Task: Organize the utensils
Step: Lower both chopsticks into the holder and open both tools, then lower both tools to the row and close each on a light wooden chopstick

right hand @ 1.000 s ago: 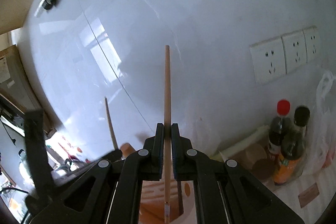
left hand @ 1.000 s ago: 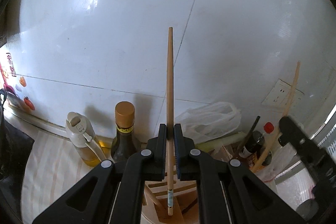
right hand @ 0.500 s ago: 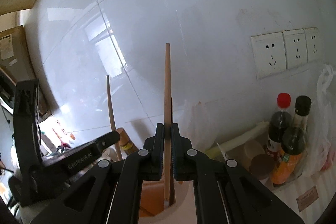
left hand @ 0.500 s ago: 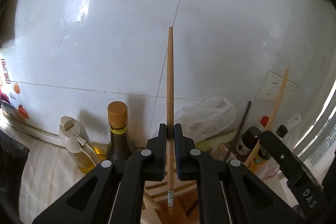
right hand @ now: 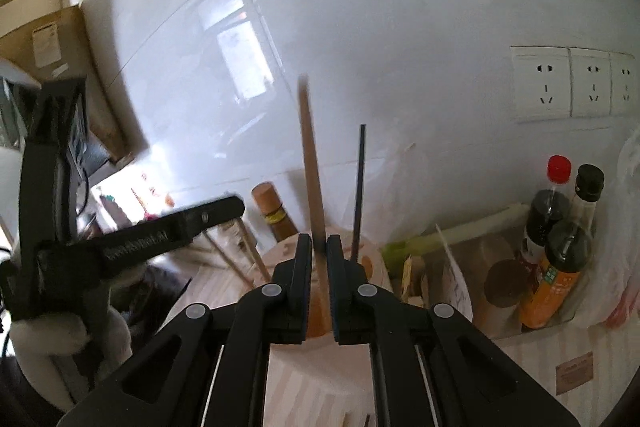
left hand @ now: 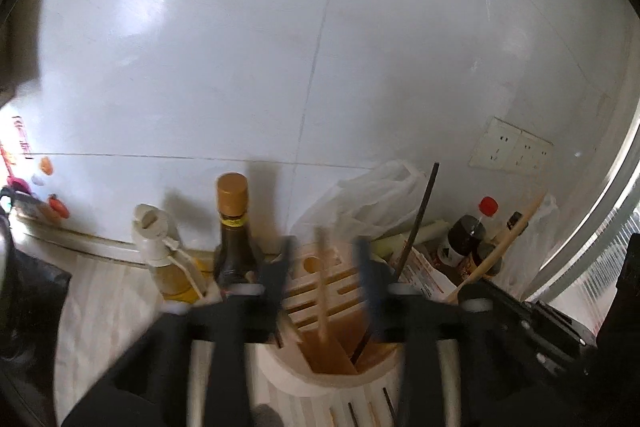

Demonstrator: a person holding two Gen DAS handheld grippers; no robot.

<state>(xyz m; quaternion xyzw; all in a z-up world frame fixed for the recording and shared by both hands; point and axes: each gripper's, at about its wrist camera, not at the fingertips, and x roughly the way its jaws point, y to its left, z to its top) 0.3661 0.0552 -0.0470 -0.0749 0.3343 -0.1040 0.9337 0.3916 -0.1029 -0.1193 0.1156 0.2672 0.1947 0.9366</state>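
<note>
A cream utensil holder [left hand: 304, 383] with slots and an orange inside stands right below both grippers. My left gripper [left hand: 324, 251] is blurred and its jaws are opening wide; a wooden chopstick [left hand: 322, 291] stands loose between them, its lower end down in the holder. My right gripper [right hand: 319, 243] has its jaws opening a little around a second wooden chopstick [right hand: 310, 163], which leans left and is blurred, with small gaps beside it. A thin black chopstick [right hand: 360, 187] stands in the holder. In the right wrist view, the left gripper's finger [right hand: 172, 235] reaches in from the left.
Against the white tiled wall stand a dark bottle with a gold cap [left hand: 232, 219], an oil dispenser [left hand: 160, 251] and a plastic bag [left hand: 372, 195]. Sauce bottles [right hand: 560, 227] stand in a box on the right, below wall sockets [right hand: 540, 83]. A fuzzy white sleeve [right hand: 48, 335] shows at the left.
The left jaws have sprung apart and their chopstick has dropped low into the holder. The right gripper has sunk toward the holder, its jaws have parted slightly, and its chopstick now tilts left.
</note>
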